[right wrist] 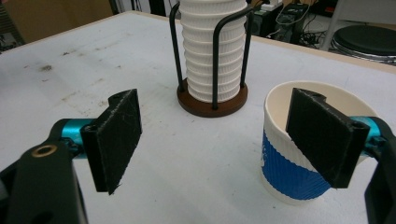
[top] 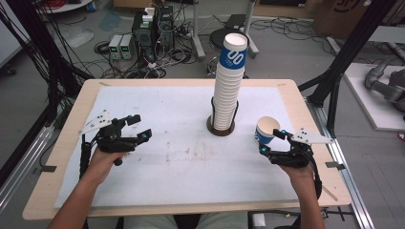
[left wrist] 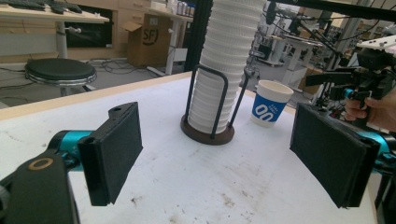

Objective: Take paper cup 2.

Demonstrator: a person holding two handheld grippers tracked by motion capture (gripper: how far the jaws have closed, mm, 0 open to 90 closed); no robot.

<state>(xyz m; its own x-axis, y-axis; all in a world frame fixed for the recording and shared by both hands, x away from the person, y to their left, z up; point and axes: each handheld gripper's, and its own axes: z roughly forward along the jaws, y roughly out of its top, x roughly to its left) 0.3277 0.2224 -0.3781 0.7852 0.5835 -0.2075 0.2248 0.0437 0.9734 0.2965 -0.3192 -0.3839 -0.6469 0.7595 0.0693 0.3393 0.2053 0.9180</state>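
A tall stack of white paper cups (top: 228, 86) stands in a black wire holder with a round brown base (top: 221, 129) at the table's middle. One blue-and-white cup (top: 264, 128) stands upright to its right. My right gripper (top: 271, 141) is open just in front of that cup. In the right gripper view the cup (right wrist: 285, 172) sits behind the right jaw, and bare table shows between the jaws of the gripper (right wrist: 219, 140). My left gripper (top: 140, 127) is open at the left of the table, holding nothing. The left gripper view looks past its own gripper (left wrist: 224, 154) toward the stack (left wrist: 224, 65) and the single cup (left wrist: 271, 106).
A white sheet (top: 167, 157) covers the wooden tabletop (top: 62, 143). Black frame posts (top: 334, 81) stand off the table's right side. Electronics boxes and cables (top: 148, 33) lie on the floor behind. A black stool (left wrist: 60, 72) shows beyond the table in the left gripper view.
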